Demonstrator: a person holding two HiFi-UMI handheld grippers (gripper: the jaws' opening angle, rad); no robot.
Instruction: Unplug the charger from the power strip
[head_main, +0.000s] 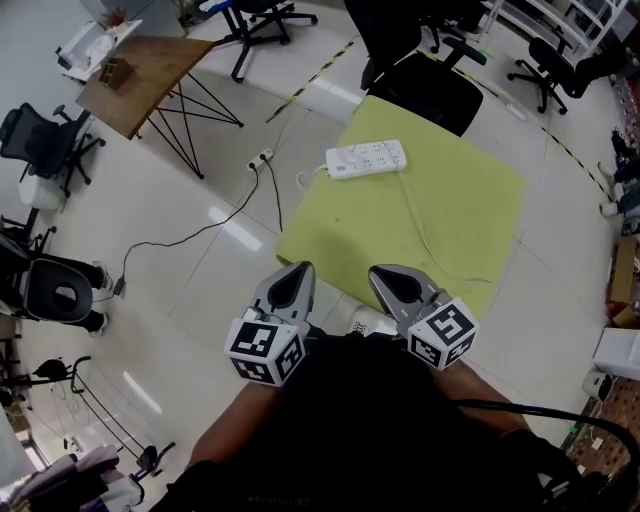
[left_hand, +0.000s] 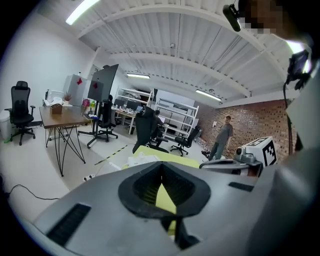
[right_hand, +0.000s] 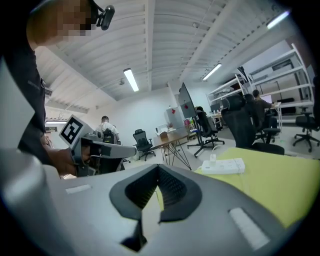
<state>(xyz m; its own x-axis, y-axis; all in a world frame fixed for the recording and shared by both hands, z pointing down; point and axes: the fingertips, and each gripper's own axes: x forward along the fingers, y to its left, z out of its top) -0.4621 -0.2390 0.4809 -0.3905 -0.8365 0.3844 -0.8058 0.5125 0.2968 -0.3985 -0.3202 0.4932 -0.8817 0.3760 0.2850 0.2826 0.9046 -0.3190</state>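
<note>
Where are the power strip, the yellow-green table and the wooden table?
power strip (head_main: 366, 158), head view, middle of its top.
yellow-green table (head_main: 450, 215), head view, bare part of top.
wooden table (head_main: 150, 70), head view, its brown top.

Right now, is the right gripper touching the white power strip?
Apart. The head view shows a wide stretch of bare yellow tabletop between the right gripper and the power strip.

free: table's near half | obstacles: power strip, chair behind it
</note>
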